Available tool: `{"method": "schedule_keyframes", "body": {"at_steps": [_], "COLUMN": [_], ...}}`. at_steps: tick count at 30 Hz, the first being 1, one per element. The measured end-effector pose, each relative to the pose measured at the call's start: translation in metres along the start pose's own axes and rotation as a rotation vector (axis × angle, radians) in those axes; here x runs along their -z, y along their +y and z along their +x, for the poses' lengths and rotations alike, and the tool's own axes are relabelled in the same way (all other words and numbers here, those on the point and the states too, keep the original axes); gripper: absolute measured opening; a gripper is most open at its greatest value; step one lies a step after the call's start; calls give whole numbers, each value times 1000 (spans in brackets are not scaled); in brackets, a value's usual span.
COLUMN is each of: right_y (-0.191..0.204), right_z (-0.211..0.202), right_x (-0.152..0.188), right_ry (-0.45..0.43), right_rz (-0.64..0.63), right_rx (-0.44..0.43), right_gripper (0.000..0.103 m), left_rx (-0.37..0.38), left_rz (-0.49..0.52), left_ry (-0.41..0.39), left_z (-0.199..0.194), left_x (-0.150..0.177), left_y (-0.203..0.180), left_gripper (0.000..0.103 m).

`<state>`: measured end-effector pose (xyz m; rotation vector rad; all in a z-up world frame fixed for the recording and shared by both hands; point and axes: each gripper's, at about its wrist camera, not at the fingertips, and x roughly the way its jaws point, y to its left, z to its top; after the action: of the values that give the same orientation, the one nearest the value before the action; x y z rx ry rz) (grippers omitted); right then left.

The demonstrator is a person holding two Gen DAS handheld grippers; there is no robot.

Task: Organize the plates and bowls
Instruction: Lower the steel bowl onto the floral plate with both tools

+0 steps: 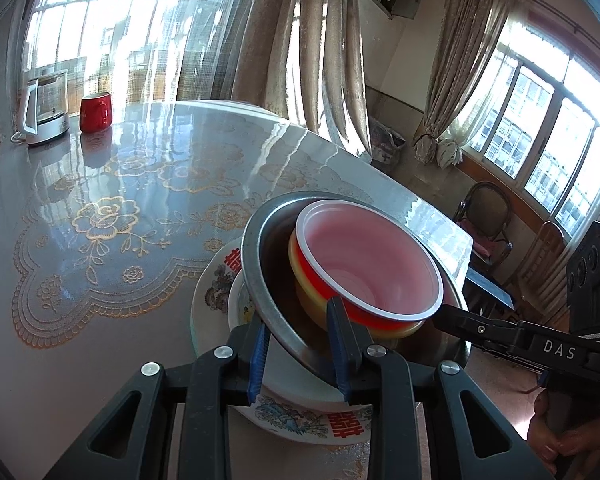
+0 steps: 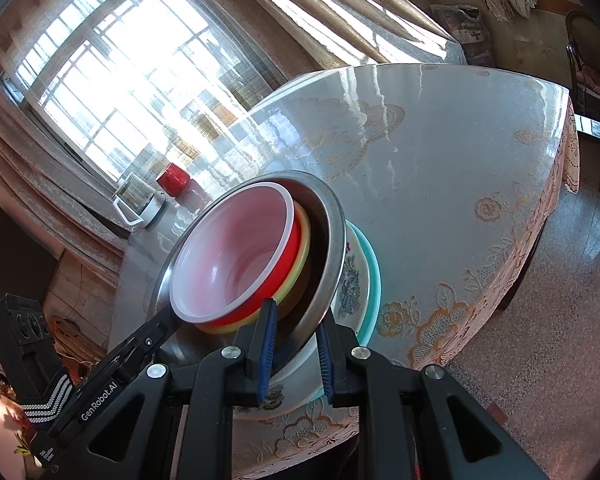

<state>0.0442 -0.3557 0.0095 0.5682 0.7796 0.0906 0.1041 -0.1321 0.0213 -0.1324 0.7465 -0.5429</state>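
I read "DAS" on my right tongs [image 1: 452, 314] and "GenRobot.AI" on my left tongs [image 2: 168, 320]. Both pairs are clamped on the rim of one steel bowl [image 1: 256, 264], at opposite sides. Nested inside it: one red bowl [image 1: 364, 264] in one yellow bowl [image 1: 308, 300]. Beneath, patterned plates [image 1: 216, 292] sit stacked on the tabletop [image 1: 140, 184].

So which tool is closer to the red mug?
Left. The left tool grips the steel bowl rim on the side toward the red mug, far across the table. The right tool grips the opposite rim, farther away.
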Motion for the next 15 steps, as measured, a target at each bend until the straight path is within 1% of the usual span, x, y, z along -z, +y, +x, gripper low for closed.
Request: {"method": "schedule_keyframes", "body": {"at_steps": [6, 12, 15], "right_y": [0, 0, 1], "right_z": [7, 17, 17], "right_x": [0, 2, 3], "right_ry": [17, 54, 58], "right_rz": [1, 17, 8], "right_rx": [1, -13, -13], "right_gripper": [20, 25, 25], "left_rx": [-10, -28, -28], "left_rz": [-10, -19, -21], "left_ry": [14, 22, 25], "left_z": [2, 4, 4], "left_x": [3, 7, 9], "left_y": [3, 6, 7], "left_gripper": [29, 29, 29]}}
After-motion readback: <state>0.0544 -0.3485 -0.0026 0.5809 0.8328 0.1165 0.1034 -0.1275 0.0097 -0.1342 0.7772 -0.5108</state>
